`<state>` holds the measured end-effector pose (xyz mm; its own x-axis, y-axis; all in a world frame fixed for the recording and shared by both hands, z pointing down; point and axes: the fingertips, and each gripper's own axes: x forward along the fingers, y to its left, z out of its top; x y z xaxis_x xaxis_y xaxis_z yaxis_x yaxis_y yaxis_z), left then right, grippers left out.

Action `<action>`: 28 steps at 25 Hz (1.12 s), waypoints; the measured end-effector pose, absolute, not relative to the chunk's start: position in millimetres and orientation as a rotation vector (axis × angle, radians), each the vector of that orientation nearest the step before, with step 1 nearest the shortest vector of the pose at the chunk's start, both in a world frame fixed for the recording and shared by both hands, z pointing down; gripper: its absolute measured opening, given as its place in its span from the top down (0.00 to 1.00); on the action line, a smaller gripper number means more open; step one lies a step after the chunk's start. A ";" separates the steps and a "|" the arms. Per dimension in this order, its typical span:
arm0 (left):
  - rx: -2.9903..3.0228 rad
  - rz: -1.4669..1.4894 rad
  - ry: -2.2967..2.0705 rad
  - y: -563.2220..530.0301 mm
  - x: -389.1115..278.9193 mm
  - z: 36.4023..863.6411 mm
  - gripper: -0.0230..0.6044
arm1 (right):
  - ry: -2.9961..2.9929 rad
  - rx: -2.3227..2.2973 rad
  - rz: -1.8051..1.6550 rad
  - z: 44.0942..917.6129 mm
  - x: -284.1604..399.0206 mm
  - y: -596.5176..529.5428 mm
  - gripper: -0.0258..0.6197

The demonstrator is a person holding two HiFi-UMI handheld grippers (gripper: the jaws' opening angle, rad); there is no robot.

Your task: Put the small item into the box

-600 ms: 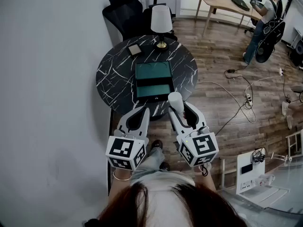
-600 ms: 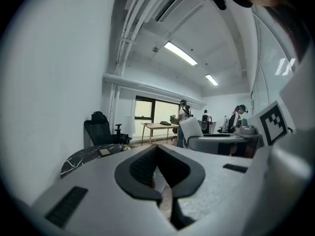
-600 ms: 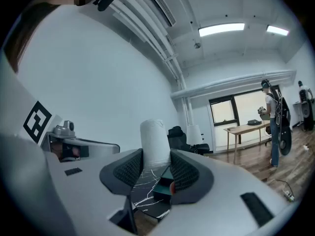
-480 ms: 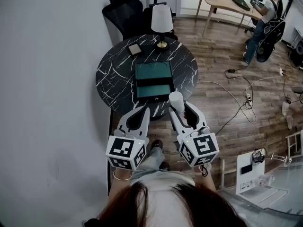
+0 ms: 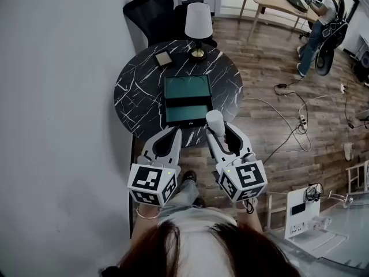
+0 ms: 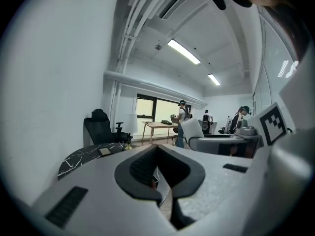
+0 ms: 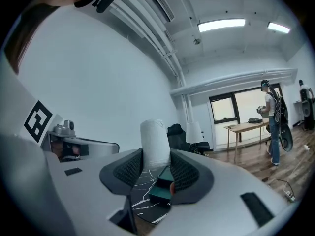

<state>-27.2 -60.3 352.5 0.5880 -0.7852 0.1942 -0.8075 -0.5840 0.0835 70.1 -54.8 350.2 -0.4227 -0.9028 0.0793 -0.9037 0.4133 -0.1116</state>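
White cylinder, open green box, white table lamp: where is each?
White cylinder (image 7: 155,144), right gripper view, its side.
Open green box (image 5: 187,88), head view, bare far half.
White table lamp (image 5: 198,21), head view, its shade.

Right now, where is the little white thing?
In the head view, the white item stands upright, clamped in the right gripper, at the near side of the green box on the round table.
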 end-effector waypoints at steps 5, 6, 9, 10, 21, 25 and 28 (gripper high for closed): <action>2.645 0.206 -1.339 -78.3 -27.6 355.3 0.95 | -2.623 1.667 0.223 355.7 67.5 -71.9 0.68; 2.644 0.206 -1.337 -81.7 -27.6 355.6 0.95 | -2.620 1.664 0.224 356.5 67.0 -75.2 0.68; 2.639 0.206 -1.330 -91.5 -27.9 357.7 0.95 | -2.611 1.659 0.229 359.5 65.7 -85.2 0.68; 2.639 0.206 -1.327 -94.8 -28.2 358.8 0.95 | -2.607 1.658 0.229 360.8 65.2 -88.6 0.68; 2.631 0.204 -1.293 -125.2 -28.1 364.0 0.95 | -2.572 1.648 0.241 370.7 61.3 -119.9 0.68; 2.629 0.200 -1.282 -134.3 -29.4 366.9 0.95 | -2.565 1.635 0.257 376.3 57.3 -128.7 0.68; 2.625 0.195 -1.275 -141.4 -31.4 368.5 0.95 | -2.558 1.620 0.253 379.9 52.2 -135.6 0.68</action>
<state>-31.4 -141.4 368.5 0.6154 -0.7592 0.2120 -0.7878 -0.6007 0.1359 52.2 -135.6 379.9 -0.4275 -0.8868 0.1757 -0.9040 0.4191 -0.0848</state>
